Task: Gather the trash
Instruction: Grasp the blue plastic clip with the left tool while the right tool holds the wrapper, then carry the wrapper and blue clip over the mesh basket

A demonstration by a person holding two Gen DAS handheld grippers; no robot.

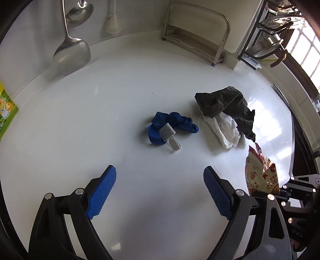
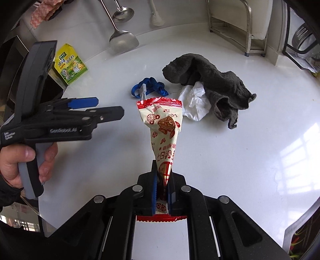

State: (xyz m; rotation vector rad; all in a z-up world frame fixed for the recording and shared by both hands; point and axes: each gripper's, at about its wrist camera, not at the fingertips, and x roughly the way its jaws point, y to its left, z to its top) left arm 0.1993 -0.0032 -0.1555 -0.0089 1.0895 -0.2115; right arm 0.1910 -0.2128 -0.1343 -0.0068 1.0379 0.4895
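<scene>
My right gripper is shut on the narrow end of a red-and-cream snack wrapper, which sticks out ahead of the jaws over the white counter. The same wrapper shows at the right edge of the left wrist view. My left gripper is open with nothing between its blue pads; a hand holds it at the left of the right wrist view. Ahead lie a blue strap with grey clips, a crumpled white paper and a yellow-green packet.
A dark grey cloth lies partly over the white paper. A steel spatula and a ladle hang at the back wall. A metal rack stands at the back right, with a dish rack beyond it.
</scene>
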